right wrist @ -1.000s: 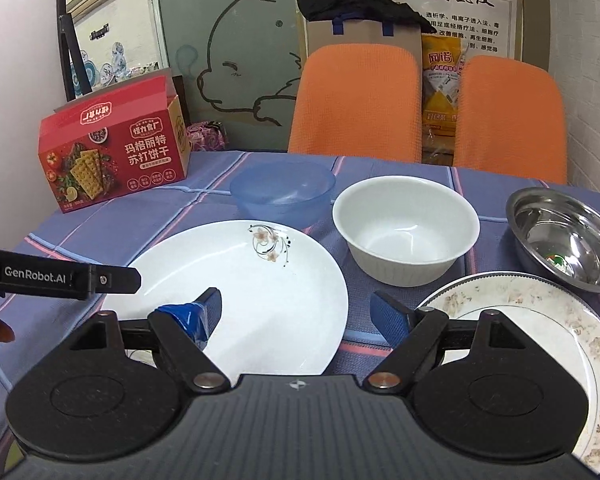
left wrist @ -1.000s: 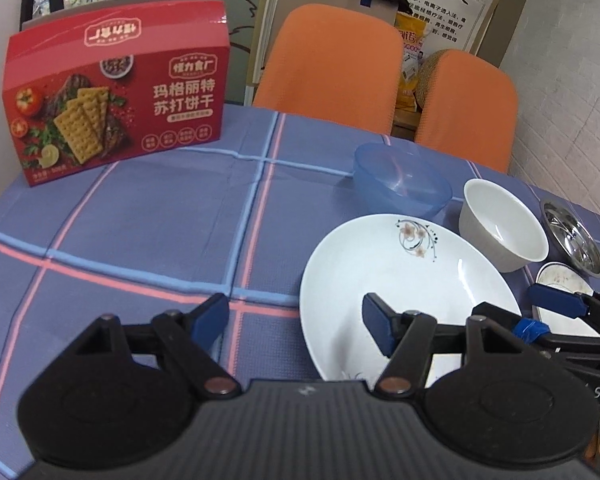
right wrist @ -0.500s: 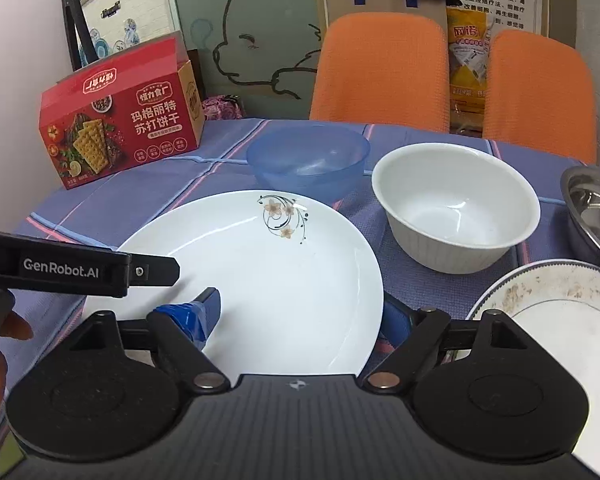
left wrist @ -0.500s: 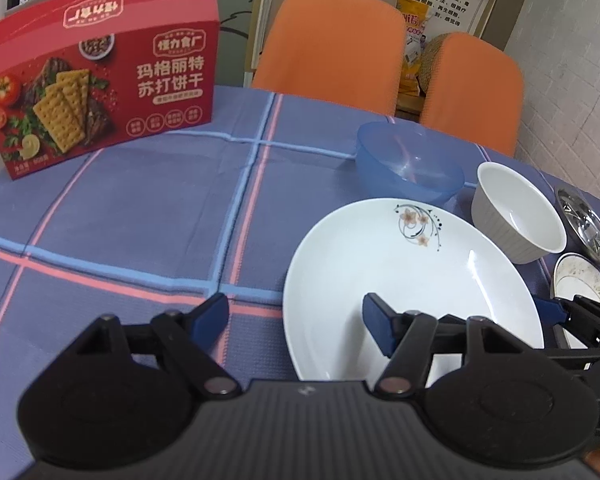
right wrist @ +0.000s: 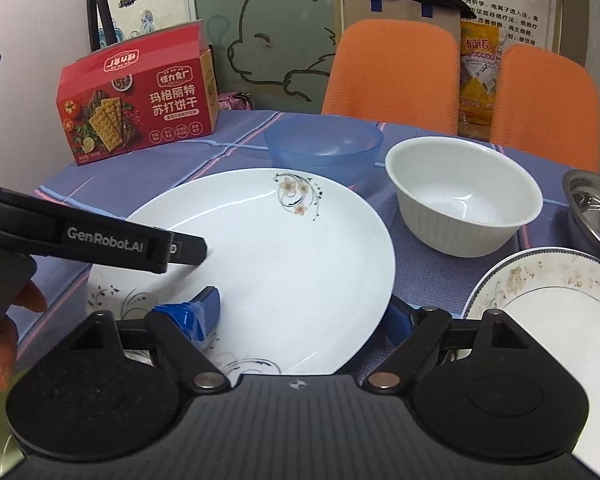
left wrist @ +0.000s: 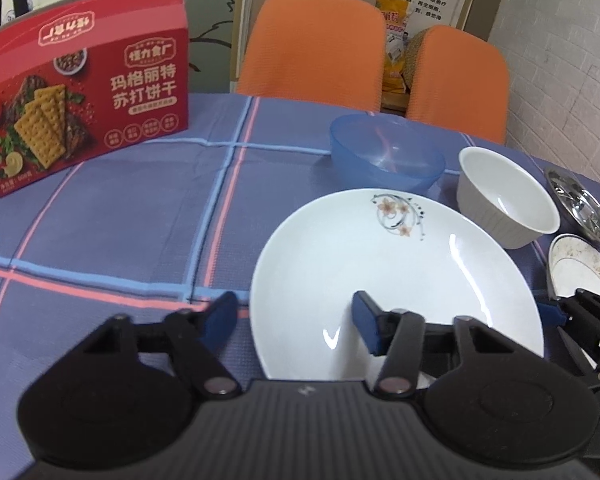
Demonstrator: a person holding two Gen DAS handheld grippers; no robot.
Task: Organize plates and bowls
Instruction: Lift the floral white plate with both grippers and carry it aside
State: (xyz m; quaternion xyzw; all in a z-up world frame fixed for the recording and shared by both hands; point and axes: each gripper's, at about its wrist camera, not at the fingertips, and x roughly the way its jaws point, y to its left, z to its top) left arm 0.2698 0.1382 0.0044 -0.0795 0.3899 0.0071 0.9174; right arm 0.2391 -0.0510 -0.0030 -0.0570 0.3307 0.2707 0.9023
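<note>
A large white plate with a flower print (left wrist: 396,272) (right wrist: 276,256) lies near the front of the table. My left gripper (left wrist: 296,320) is open and straddles its left rim, one finger over the plate, one over the cloth. My right gripper (right wrist: 304,316) is open and straddles its right rim. Behind the plate stand a blue plastic bowl (left wrist: 386,152) (right wrist: 324,148) and a white ribbed bowl (left wrist: 508,196) (right wrist: 464,196). A steel bowl (left wrist: 582,208) (right wrist: 596,208) and a speckled plate (left wrist: 580,268) (right wrist: 556,308) lie to the right.
A red cracker box (left wrist: 80,84) (right wrist: 136,96) stands at the back left on the blue plaid tablecloth (left wrist: 112,216). Two orange chairs (left wrist: 312,48) (left wrist: 458,80) stand behind the table. The left gripper's body (right wrist: 92,236) crosses the right wrist view.
Both grippers have moved forward and closer over the flower plate, which now fills more of both views. Both stay open.
</note>
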